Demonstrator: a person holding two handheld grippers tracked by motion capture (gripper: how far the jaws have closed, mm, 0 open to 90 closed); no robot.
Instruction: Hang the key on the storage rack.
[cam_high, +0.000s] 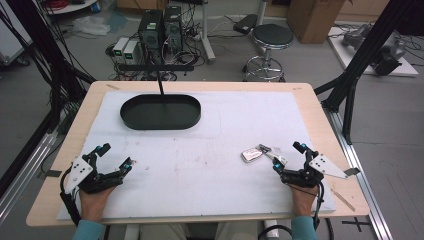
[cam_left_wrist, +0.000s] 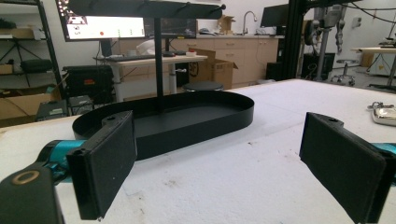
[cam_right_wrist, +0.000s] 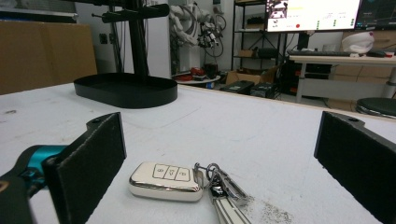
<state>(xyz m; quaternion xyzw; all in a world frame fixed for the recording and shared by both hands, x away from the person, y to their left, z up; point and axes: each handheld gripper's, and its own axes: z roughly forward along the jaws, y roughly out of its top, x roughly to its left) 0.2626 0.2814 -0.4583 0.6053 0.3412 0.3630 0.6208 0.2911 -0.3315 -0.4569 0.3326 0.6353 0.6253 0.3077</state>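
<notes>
Key fob (cam_right_wrist: 166, 181) with keyring lying flat on white tabletop (cam_high: 210, 165), just ahead of right tool (cam_high: 290, 161), between its wide-spread jaws, untouched. Left tool (cam_high: 116, 156) equally wide open, empty, facing black oval tray (cam_high: 160, 112) well ahead. Likely step: lining up for pickup of fob. Next move calls for easing forward, then closing squarely on fob body. Keyring end cut off at bottom of right gripper view; button markings too small to read
</notes>
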